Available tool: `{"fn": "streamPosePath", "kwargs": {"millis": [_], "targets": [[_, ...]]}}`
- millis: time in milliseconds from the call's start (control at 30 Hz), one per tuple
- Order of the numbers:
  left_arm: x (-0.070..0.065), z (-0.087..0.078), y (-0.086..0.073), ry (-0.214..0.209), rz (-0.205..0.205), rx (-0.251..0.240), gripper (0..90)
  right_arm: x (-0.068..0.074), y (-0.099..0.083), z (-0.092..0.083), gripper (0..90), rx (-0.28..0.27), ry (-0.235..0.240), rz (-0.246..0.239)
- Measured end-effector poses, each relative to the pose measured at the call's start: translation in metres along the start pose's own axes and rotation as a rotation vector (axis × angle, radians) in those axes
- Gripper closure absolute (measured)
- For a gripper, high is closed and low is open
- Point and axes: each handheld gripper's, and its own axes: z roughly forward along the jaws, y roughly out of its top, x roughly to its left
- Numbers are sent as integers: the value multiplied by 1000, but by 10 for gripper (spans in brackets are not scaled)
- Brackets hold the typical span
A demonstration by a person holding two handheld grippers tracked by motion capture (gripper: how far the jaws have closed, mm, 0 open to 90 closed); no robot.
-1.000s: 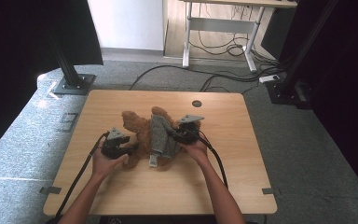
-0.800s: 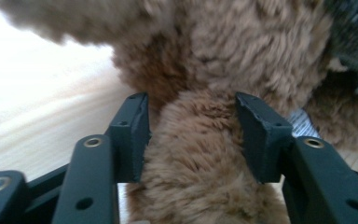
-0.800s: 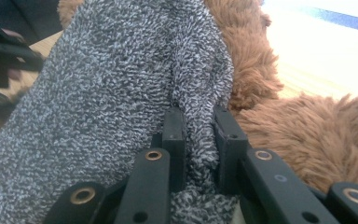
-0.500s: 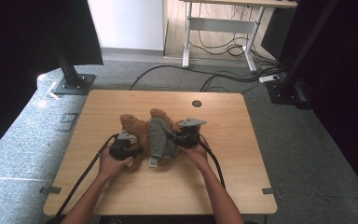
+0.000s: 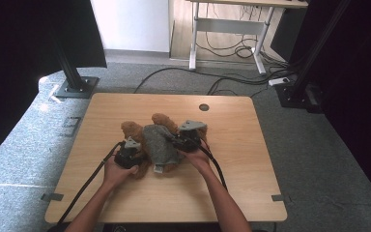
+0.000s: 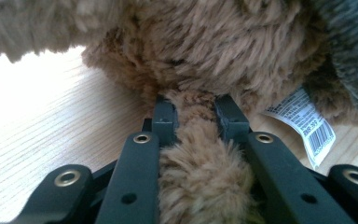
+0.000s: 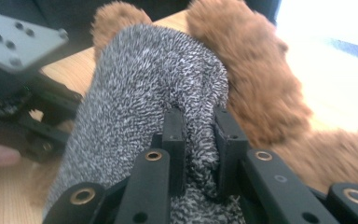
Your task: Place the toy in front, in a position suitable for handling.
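A brown plush bear (image 5: 131,129) lies on the wooden table (image 5: 232,193) with a grey knitted garment (image 5: 158,142) over its middle. My left gripper (image 5: 136,156) is at the bear's left side. In the left gripper view its jaws (image 6: 195,109) have just been closing and now pinch a brown furry limb (image 6: 200,158). My right gripper (image 5: 174,141) comes in from the right. In the right gripper view it (image 7: 199,122) is shut on a fold of the grey knit (image 7: 144,79), with brown fur (image 7: 251,70) behind.
A white printed label (image 6: 303,122) sticks out from under the bear. A round cable hole (image 5: 203,107) sits near the table's far edge. Black stand bases (image 5: 75,87) and cables lie on the floor beyond.
My left gripper has shifted a little to the right, in against the bear's side. The right gripper and the grey garment have stayed where they were.
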Motion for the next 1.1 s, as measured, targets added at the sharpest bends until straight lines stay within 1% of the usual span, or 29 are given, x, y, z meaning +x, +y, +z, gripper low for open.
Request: {"fn": "streamPosePath", "kwargs": {"millis": [200,267,300,367,400,433,500,567,600,667,767,867,900,933,967,1033,1067,1100], "targets": [[-1,1,-1,4,-2,-4,733,8,16,13,773,-28,17,-18],[-1,1,-1,13,6,-5,733,12,22,18,773,-35,27,-28],[-2,1,-1,11,1,-5,733,14,25,21,773,-40,34,-35],[-2,1,-1,10,0,-6,733,16,28,23,773,-42,41,-39],[-2,1,-1,11,0,-6,733,20,34,30,773,-44,45,-50],[-2,1,-1,11,-1,-8,733,20,34,30,773,-44,45,-50],[-1,1,-2,10,-1,-8,732,21,37,38,771,-37,42,-48],[-1,1,-2,6,-4,-10,732,20,37,42,770,-16,29,-45],[-1,1,-2,7,-6,-13,732,16,35,44,769,2,9,-34],[-1,1,-2,6,-4,-13,732,13,34,43,769,3,2,-25],[-1,1,-3,5,-6,-14,732,7,32,37,769,14,-28,-16],[-1,1,-3,6,-8,-15,731,2,30,29,769,26,-57,-27],[-1,1,-3,6,-9,-15,731,-2,28,22,769,33,-90,-30],[-1,1,-3,5,-10,-16,731,-5,26,19,769,37,-108,-30],[-1,1,-3,5,-10,-16,731,-5,26,19,769,37,-108,-30],[-1,1,-3,5,-13,-18,731,-11,23,12,769,45,-141,-21],[-1,1,-3,5,-13,-18,730,-20,18,4,769,46,-165,0],[-1,1,-3,5,-13,-19,730,-20,18,4,769,46,-165,0]]}}
